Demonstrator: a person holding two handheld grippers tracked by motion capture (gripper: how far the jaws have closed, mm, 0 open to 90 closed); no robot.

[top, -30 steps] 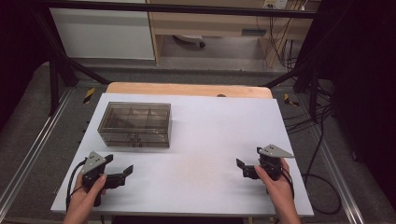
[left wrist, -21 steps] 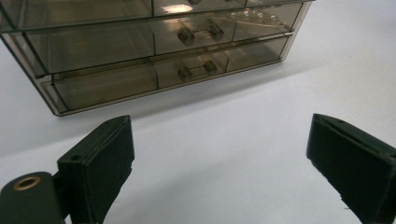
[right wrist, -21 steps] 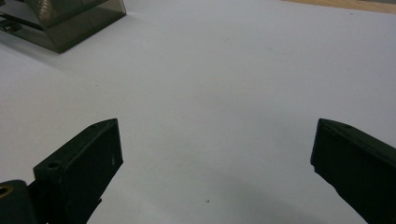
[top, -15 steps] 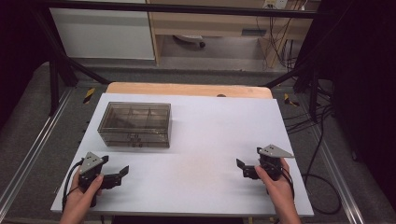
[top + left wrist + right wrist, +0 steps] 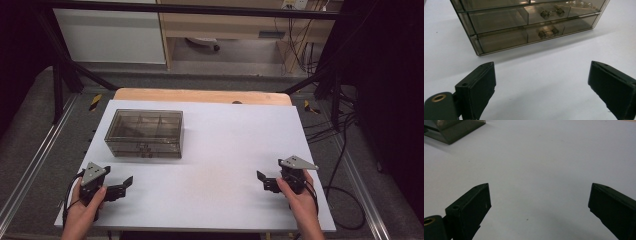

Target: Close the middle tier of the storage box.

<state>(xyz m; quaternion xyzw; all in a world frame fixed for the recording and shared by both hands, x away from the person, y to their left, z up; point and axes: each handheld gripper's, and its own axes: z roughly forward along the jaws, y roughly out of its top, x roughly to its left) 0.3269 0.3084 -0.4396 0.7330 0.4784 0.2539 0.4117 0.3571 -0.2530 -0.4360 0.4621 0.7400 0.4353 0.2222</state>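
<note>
A smoky see-through drawer box stands on the white table, left of centre. In the left gripper view its two stacked drawers face me, each with a small clear handle. My left gripper is held by a hand near the front left corner, a short way in front of the box. It is open with nothing between its jaws. My right gripper is held low near the front right edge, also open and empty. A corner of the box shows at the top left of the right gripper view.
A wooden board lines the table's far edge. Metal rails run along both sides, and cables hang at the right. Wide bare tabletop lies between the two grippers.
My left gripper has shifted slightly to the left, toward the table's front left corner. The right gripper and the box have stayed put.
</note>
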